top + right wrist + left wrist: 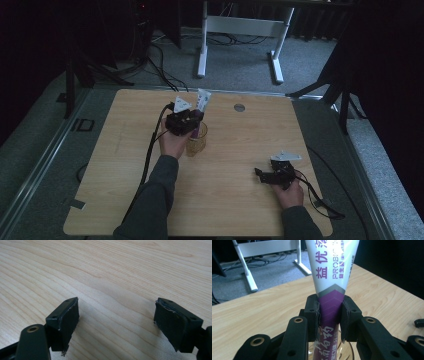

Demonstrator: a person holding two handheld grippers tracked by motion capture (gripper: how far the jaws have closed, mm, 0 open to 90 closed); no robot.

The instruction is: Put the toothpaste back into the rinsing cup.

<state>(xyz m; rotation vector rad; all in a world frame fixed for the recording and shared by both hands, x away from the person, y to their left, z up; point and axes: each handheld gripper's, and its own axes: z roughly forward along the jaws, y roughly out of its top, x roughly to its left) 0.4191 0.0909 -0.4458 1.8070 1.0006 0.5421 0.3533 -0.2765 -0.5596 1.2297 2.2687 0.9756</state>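
Note:
A white and purple tube stands upright with its lower end inside a clear glass cup at the middle of the wooden table. My left gripper is shut on the tube's purple band, just above the cup; in the left gripper view the two pads press the tube from both sides and the cup's rim shows below. The tube's white top sticks up past the gripper. My right gripper rests low over the table at the front right, open, with bare wood between its jaws.
A round grommet sits in the table near its far edge. Beyond the table stand a white desk frame and cables on grey carpet. Dark stands flank the table on both sides.

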